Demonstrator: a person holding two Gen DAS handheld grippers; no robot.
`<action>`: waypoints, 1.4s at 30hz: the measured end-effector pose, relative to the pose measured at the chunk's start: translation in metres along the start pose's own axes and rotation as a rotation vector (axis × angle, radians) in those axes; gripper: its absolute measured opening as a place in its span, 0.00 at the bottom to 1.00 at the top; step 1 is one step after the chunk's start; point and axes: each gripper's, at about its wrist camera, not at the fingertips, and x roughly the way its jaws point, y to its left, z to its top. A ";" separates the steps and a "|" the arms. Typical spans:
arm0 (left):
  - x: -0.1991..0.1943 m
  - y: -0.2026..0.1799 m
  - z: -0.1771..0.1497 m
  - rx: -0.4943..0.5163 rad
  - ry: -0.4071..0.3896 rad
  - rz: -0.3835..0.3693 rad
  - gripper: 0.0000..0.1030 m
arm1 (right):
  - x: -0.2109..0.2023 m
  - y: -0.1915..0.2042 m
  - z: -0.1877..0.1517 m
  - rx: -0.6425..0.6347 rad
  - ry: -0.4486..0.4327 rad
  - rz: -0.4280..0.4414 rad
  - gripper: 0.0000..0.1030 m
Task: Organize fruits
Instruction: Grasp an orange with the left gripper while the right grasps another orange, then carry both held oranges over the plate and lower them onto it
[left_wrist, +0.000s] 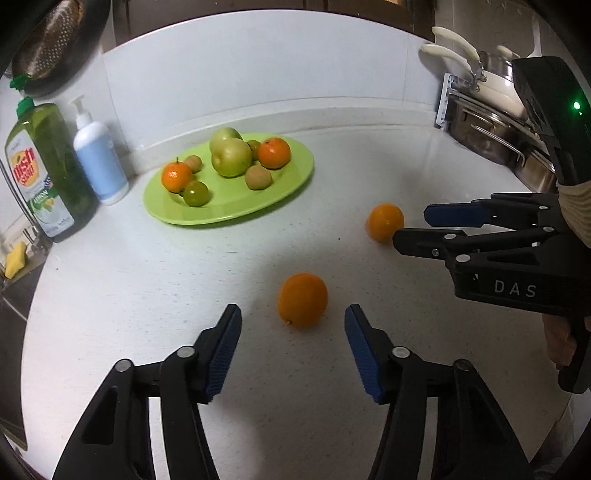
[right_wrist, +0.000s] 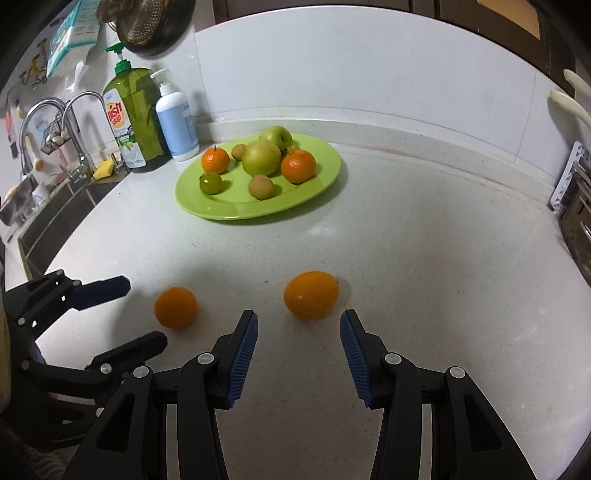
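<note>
Left tongs (left_wrist: 293, 349) agape, orange (left_wrist: 303, 300) just ahead between the tips.

Two loose oranges on white worktop (left_wrist: 147, 295), apart from each other: near orange (left_wrist: 303, 300), far orange (left_wrist: 385, 222). Green plate (left_wrist: 229, 212) near back wall holds two green apples (left_wrist: 231, 157), two tangerines (left_wrist: 273, 153), small green citrus (left_wrist: 195, 193), brownish kiwi-like fruits (left_wrist: 258, 177).

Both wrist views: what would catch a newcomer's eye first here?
A lime-green plate near the back wall, piled with green apples, tangerines and small brown fruits. Two loose oranges lie on the white counter in front of it: the left orange before the open left gripper, the right orange before the open right gripper.
</note>
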 end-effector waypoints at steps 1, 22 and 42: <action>0.002 0.000 0.001 -0.002 0.005 -0.006 0.49 | 0.002 -0.002 0.000 0.003 0.002 0.002 0.46; 0.021 0.000 0.014 -0.035 0.030 -0.024 0.32 | 0.030 -0.013 0.008 -0.010 0.022 0.045 0.46; 0.013 0.014 0.032 -0.088 0.002 -0.019 0.32 | 0.022 -0.005 0.011 -0.026 -0.002 0.040 0.39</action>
